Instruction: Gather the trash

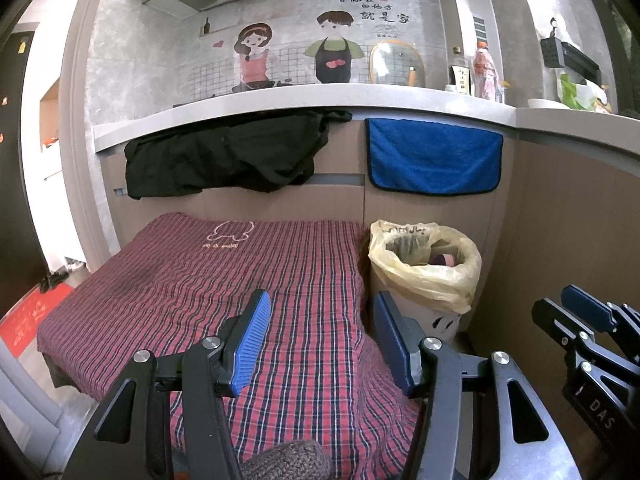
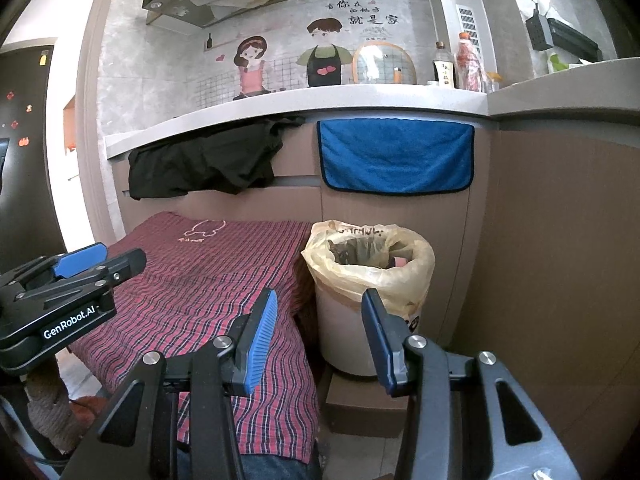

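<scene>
**A:** so where's the bin sitting? looks tight in there

**B:** yeah pretty boxed in. The trash bin (image 2: 370, 304) is wedged in a corner, brown cabinet panels behind it and on its right, and the plaid cloth (image 1: 224, 280) covering the low surface comes right up against its left side. It's lined with a yellowish bag (image 1: 428, 268) folded over the rim, some stuff already inside but I can't make out what. Only open way in is from above and from the front.

**A:** and the tools?

**B:** left tool (image 1: 320, 340) is spread wide open, nothing between the blue pads, over the right edge of the cloth with the bin just ahead and to its right. Right tool (image 2: 320, 340) is released too, empty, straddling the gap where the cloth edge meets the bin. Both are near the bin but not touching it.

**A:** anything overhead?

**B:** the counter (image 2: 300, 104) edge juts out above, with a black cloth (image 1: 224, 156) and a blue towel (image 2: 396, 156) hanging off it, towel directly above the bin.
</scene>
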